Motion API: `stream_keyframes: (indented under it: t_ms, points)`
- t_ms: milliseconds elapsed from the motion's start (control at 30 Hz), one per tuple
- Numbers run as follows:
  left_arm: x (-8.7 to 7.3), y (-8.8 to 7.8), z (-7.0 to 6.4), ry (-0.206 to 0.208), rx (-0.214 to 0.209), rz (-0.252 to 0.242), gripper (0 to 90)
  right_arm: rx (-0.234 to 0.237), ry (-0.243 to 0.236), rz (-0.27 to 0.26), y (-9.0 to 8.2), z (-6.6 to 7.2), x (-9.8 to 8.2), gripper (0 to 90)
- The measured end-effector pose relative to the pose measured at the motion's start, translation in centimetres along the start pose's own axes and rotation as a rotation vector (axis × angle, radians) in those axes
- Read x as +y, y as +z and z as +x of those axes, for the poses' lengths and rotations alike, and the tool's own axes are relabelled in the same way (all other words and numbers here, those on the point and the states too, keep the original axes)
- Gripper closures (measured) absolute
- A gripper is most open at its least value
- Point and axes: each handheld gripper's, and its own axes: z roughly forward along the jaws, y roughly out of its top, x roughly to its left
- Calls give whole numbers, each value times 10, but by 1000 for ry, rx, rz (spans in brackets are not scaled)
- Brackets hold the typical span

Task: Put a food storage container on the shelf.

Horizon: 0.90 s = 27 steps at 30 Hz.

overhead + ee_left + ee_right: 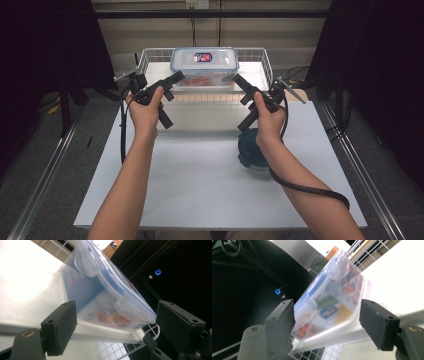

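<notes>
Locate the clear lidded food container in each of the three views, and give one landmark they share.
High view: the clear lidded container sits top centre, inside the white wire basket, between the two grippers.
Left gripper view: it runs tilted from top centre to lower right, beyond the open jaws.
Right gripper view: it lies tilted at centre, beyond the open jaws.
Shared landmark: the white wire basket.

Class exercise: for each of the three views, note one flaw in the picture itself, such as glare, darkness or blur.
High view: both sides fall into black. Left gripper view: the tray is blown out white and the box is soft and tilted. Right gripper view: white glare on the tray, dark at left, box blurred.
</notes>
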Motion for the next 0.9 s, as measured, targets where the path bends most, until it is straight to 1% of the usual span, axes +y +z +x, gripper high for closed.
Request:
stream_keyframes:
  t_ms: [33, 67, 100, 133, 167, 200, 267, 333, 367, 400, 433, 467, 500, 533, 567, 633, 667, 733, 767, 833, 867, 900]
  points:
    - [0, 0, 0, 0, 0, 0, 165, 0, 0, 0, 0, 0, 0, 282]
    - [-3, -1, 0, 5, 0, 3, 165, 4, 1, 6, -2, -1, 0, 279]
    - [-5, 0, -1, 0, 0, 2, 164, 10, 4, 6, -5, -2, -1, 274]
    - [-7, -1, 0, 12, 4, 5, 162, 12, 3, 11, -7, -2, -1, 271]
    - [-9, -2, 0, 13, 2, 10, 159, 14, 3, 13, -9, -3, -1, 271]
    - [-12, -1, -1, 0, -4, 1, 159, 14, -3, 13, -12, -4, -1, 269]
    - [-16, -3, 1, 28, 0, 17, 153, 12, -17, 27, -19, -7, -3, 265]
    - [-20, -4, 1, 24, -4, 23, 150, 15, -19, 29, -21, -8, -3, 265]
    - [-23, -4, 0, 19, -8, 18, 148, 18, -20, 28, -23, -9, -4, 262]
    - [-25, -5, 1, 32, -8, 32, 147, 18, -19, 32, -25, -10, -4, 262]
    - [-28, -6, 0, 28, -10, 29, 144, 17, -21, 35, -27, -11, -5, 262]
    - [-32, -6, -1, 35, -11, 34, 143, 22, -17, 40, -31, -13, -7, 261]
    - [-32, -6, -1, 35, -11, 34, 140, 22, -17, 40, -31, -13, -7, 261]
    - [-35, -7, 0, 45, -4, 46, 137, 17, -31, 48, -36, -16, -9, 255]
    - [-36, -7, 0, 37, -9, 44, 137, 20, -28, 52, -37, -17, -9, 252]
    - [-41, -7, 1, 53, -5, 66, 137, 18, -27, 55, -40, -18, -10, 251]
    - [-44, -8, 1, 54, -1, 63, 137, 15, -38, 56, -43, -20, -11, 249]
    - [-48, -9, 2, 60, -9, 80, 134, 12, -47, 62, -48, -23, -12, 248]
    - [-50, -9, 3, 69, 0, 83, 131, 10, -56, 70, -52, -26, -12, 246]
    - [-53, -10, 5, 68, -1, 97, 127, 9, -55, 71, -54, -27, -12, 245]
    - [-56, -10, 7, 63, 2, 95, 125, 11, -57, 72, -55, -28, -13, 243]
    - [-57, -10, 9, 68, 6, 109, 124, 11, -59, 73, -58, -30, -13, 241]
